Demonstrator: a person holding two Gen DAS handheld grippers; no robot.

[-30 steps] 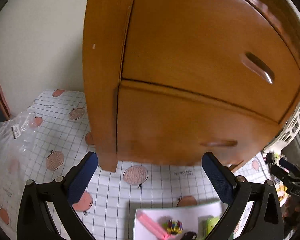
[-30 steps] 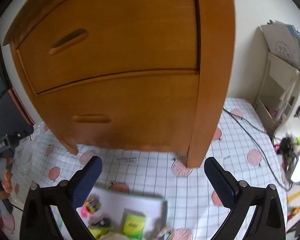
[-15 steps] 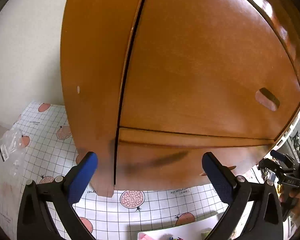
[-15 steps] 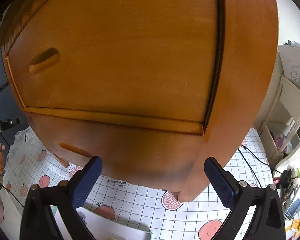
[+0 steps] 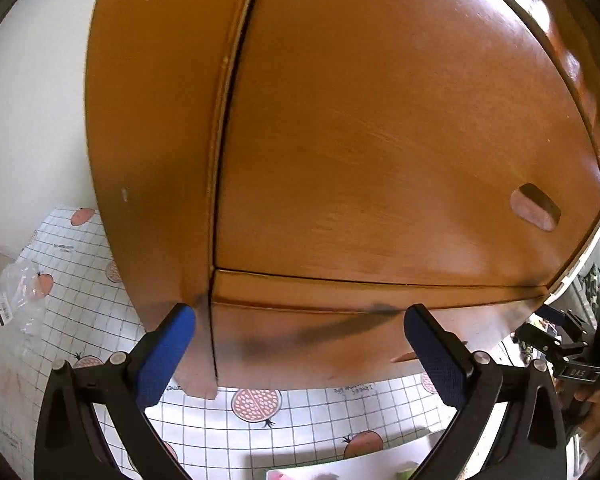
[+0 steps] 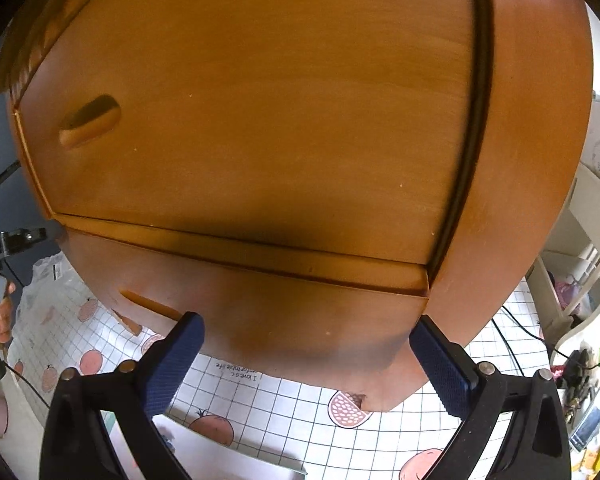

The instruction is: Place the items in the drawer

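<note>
Left wrist: smooth wood drawer (image 5: 380, 140), oval handle (image 5: 535, 207), claws (image 5: 298, 350) wide.

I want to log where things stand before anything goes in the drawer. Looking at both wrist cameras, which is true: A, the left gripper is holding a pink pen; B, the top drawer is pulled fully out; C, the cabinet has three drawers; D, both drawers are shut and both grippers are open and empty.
D: the top drawer and bottom drawer sit flush, and the left gripper and right gripper are spread with nothing between them.
</note>
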